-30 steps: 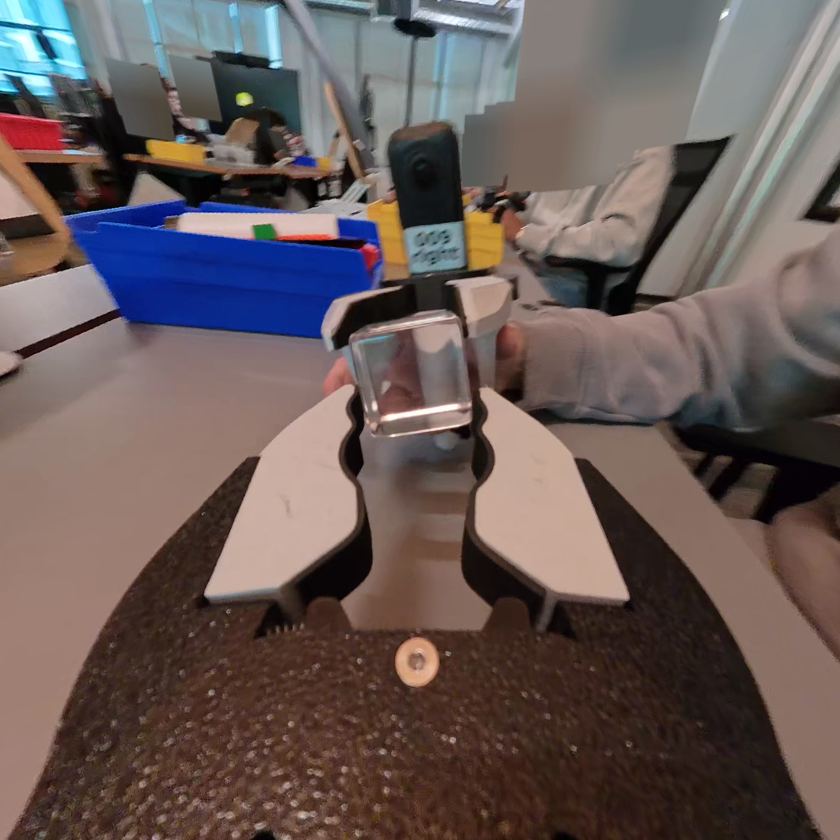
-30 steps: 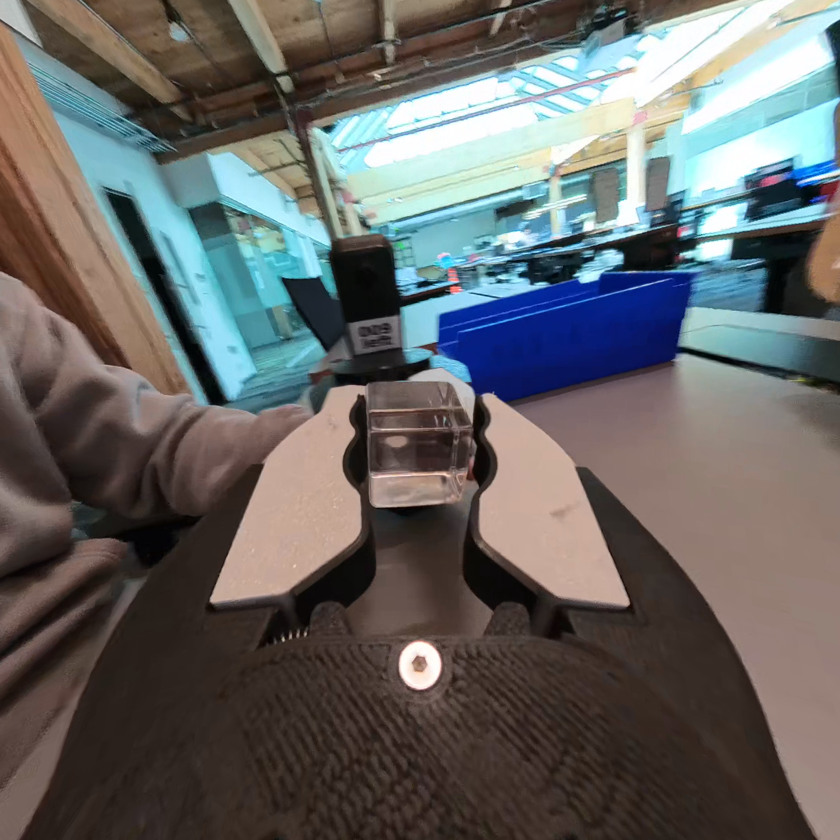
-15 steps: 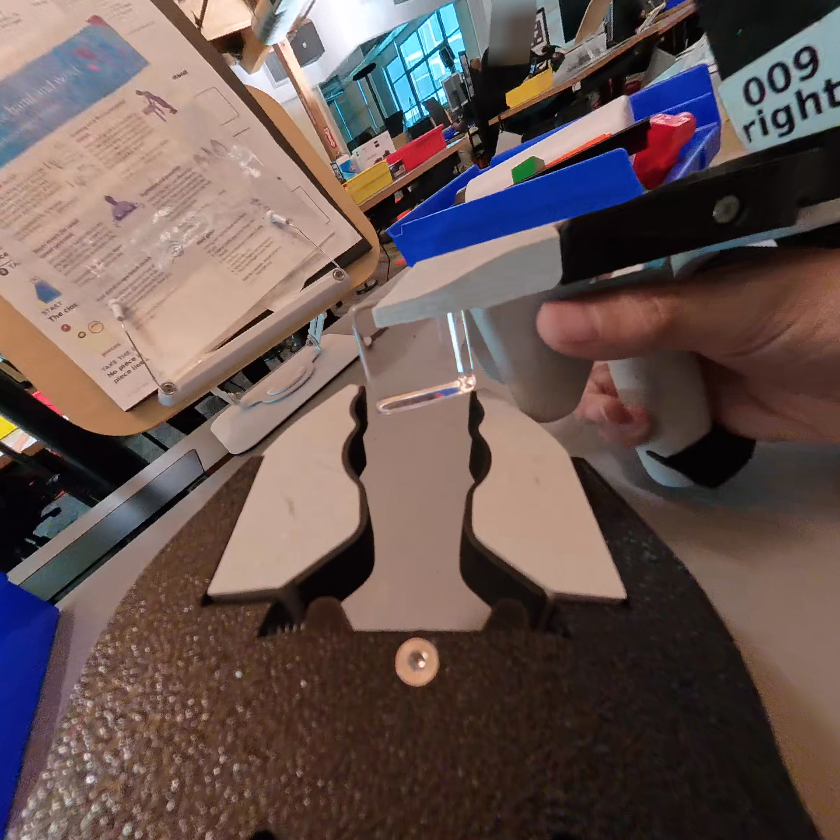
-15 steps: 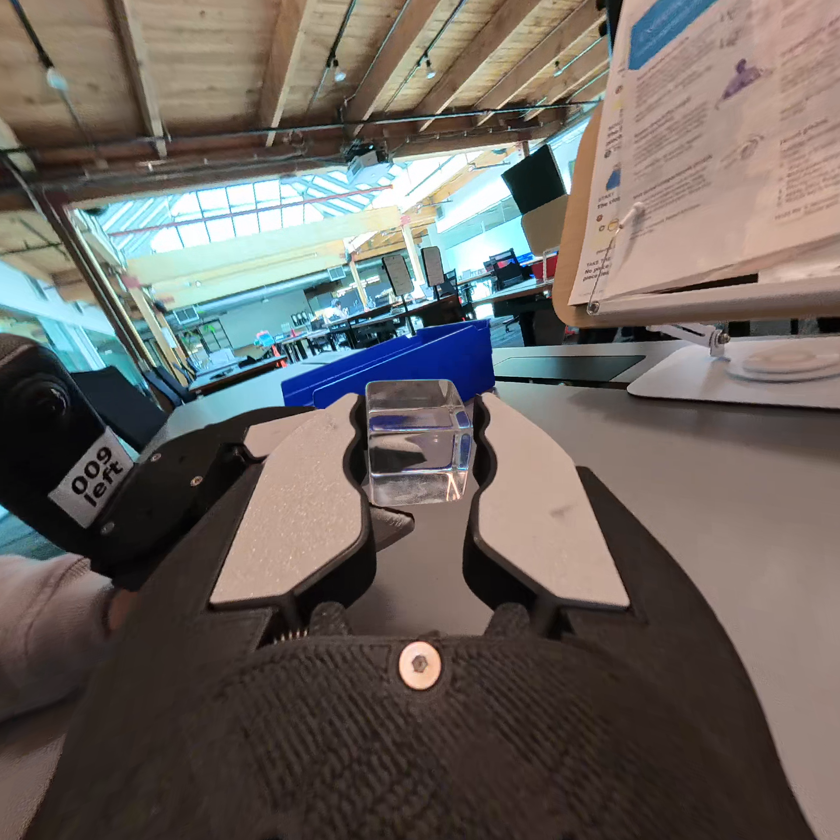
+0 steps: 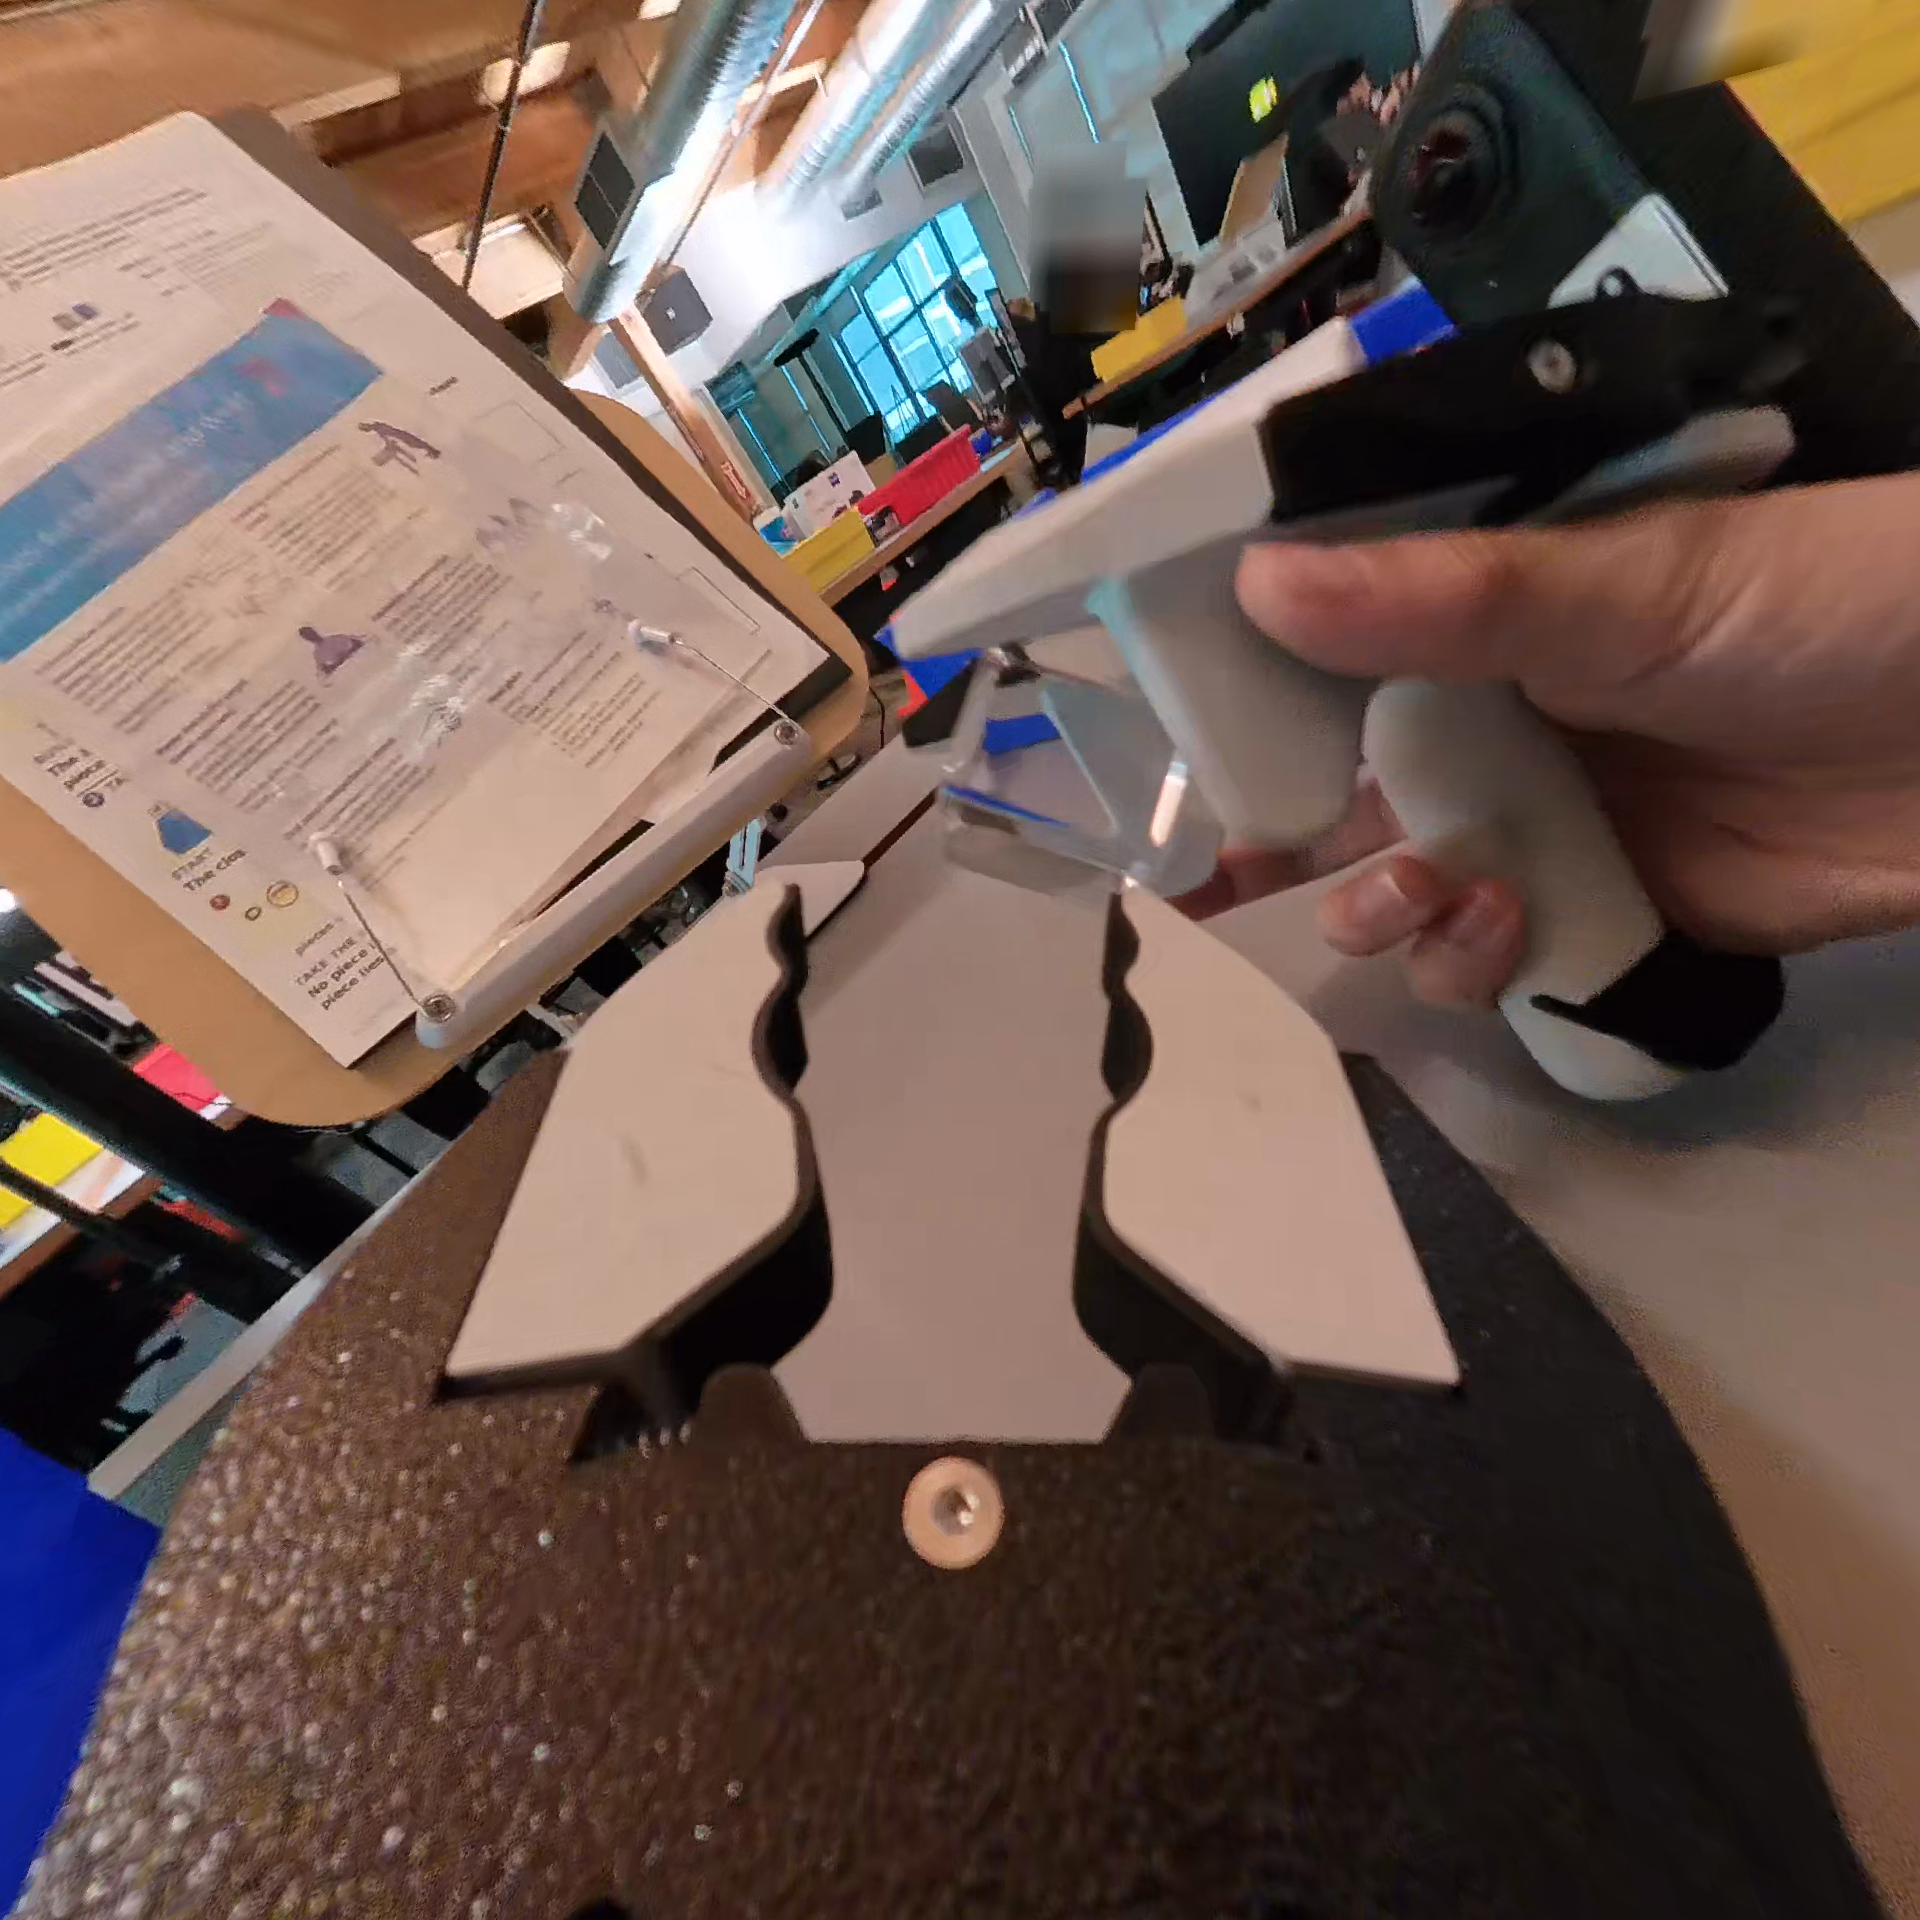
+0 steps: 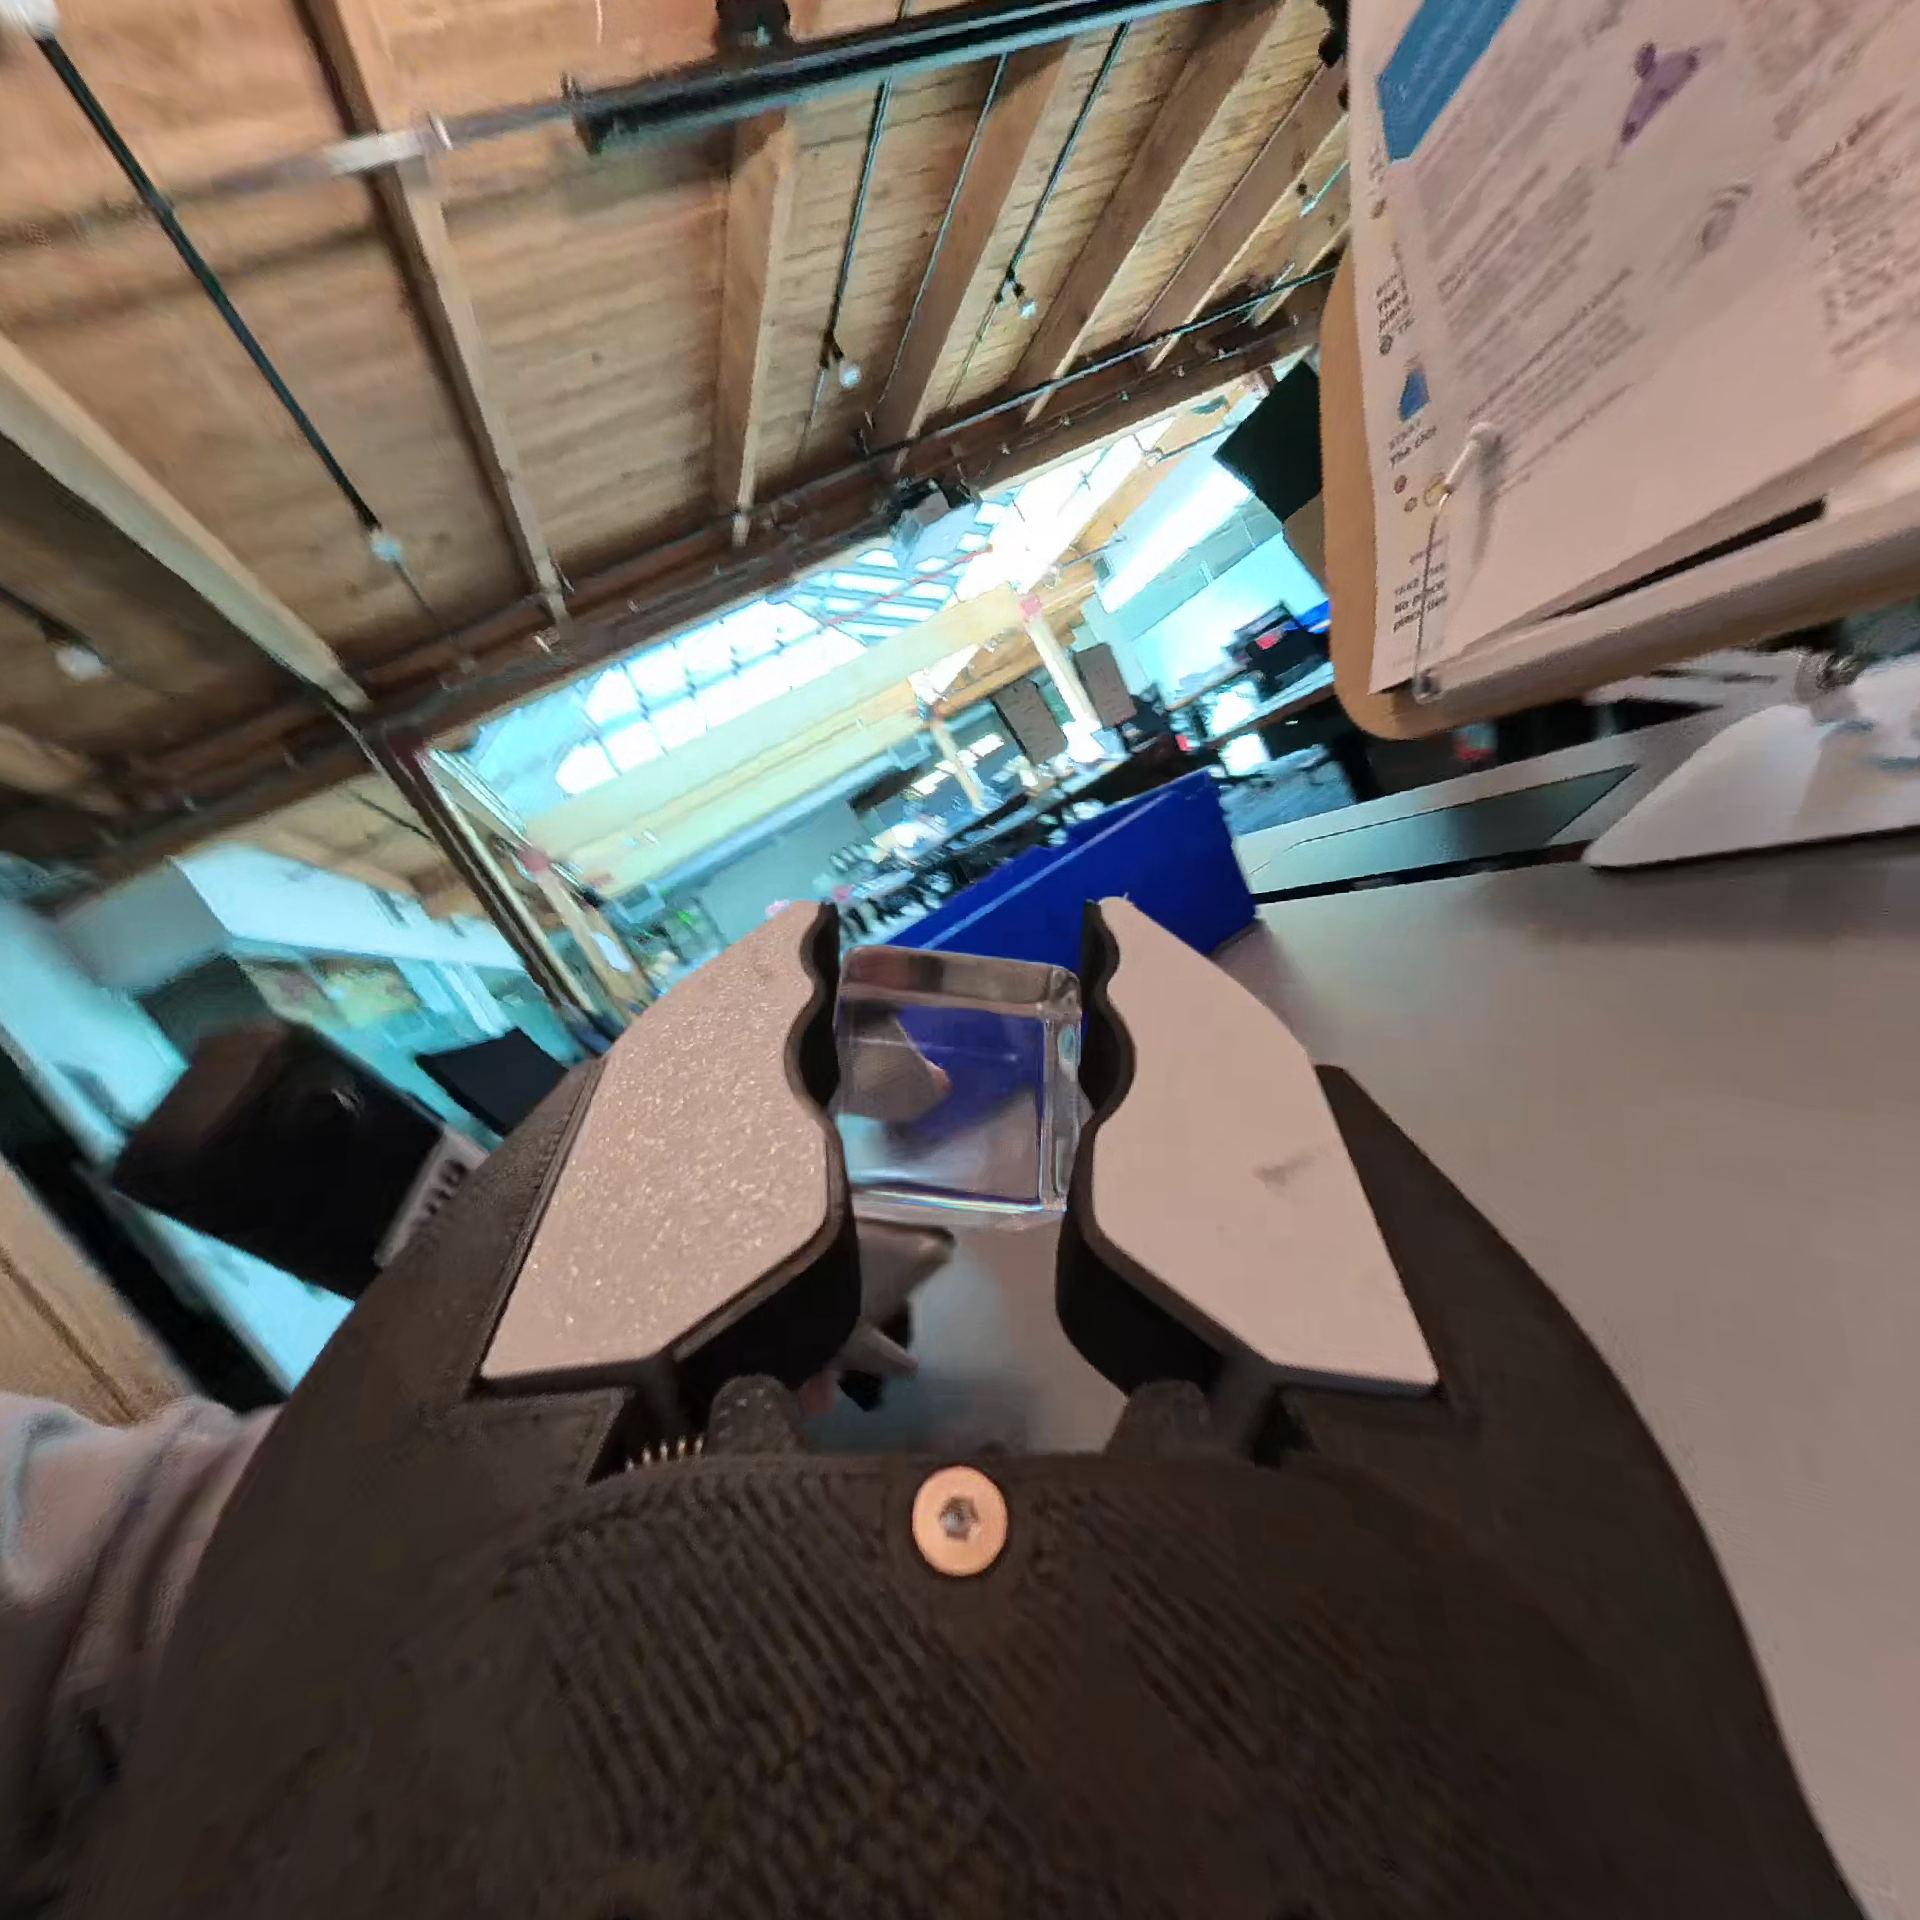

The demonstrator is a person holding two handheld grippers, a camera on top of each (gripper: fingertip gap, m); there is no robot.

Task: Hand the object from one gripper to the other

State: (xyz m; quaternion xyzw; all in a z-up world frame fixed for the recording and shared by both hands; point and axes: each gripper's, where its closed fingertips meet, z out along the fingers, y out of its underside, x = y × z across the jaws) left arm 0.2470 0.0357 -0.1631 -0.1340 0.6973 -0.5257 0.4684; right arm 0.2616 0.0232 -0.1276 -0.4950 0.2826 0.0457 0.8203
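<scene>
In the centre of the right wrist view, the right gripper (image 6: pixel 956 1049) pinches a clear cube (image 6: pixel 951 1091) between its two grey fingers, near their tips, so most of the block stays exposed for the other tool to take. The frame is tilted.

In the left wrist view, the left gripper (image 5: pixel 951 914) is spread and empty, its tips just below the same clear cube (image 5: pixel 1060 800), which sits right of centre in the upper half, under the right gripper (image 5: pixel 987 665) crossing from the upper right. A hand (image 5: pixel 1621 727) grips that tool's pale handle at the right edge. This looks like the approach to a handover, with the open fingers not yet around the cube.

Below lies a plain grey table (image 5: pixel 1714 1247). A printed sheet on a wooden stand (image 5: pixel 343 623) fills the upper left. A blue bin (image 6: pixel 1091 883) sits mid-frame in the right wrist view, beneath a timber ceiling.
</scene>
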